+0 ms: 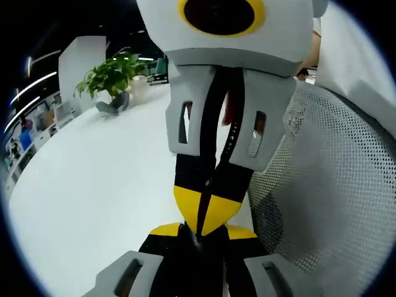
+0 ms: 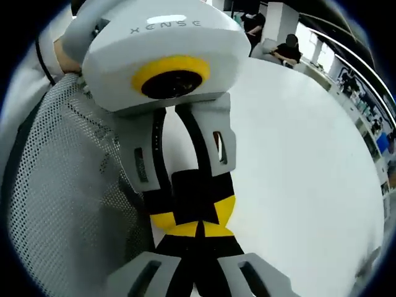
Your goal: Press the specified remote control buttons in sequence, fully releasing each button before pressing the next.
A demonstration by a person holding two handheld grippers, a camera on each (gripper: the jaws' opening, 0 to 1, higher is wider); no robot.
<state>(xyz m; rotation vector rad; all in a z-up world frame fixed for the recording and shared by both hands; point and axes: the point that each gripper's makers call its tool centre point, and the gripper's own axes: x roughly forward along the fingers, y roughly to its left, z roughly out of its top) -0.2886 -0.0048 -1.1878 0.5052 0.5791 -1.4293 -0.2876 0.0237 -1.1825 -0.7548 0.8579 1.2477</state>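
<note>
The left tongs (image 1: 198, 240) and right tongs (image 1: 203, 213) are held nose to nose over a white table (image 1: 93, 185), their yellow-and-black tips touching or all but touching. Both pairs are seen closed, each with its jaws pressed together and nothing held between them. In the right gripper view the same meeting is shown from the other side, with the left tongs reaching down from above to the tips of the right tongs (image 2: 198, 238). A grey mesh chair back (image 1: 334, 204) is seen just beside the tongs, on the right of the left tongs and on the left of the right tongs. A potted plant (image 1: 111, 77) is stood on the table well beyond the left tongs, off to their left. A seated person (image 2: 288, 46) is glimpsed far beyond the right tongs. The place of the remote cannot be told
</note>
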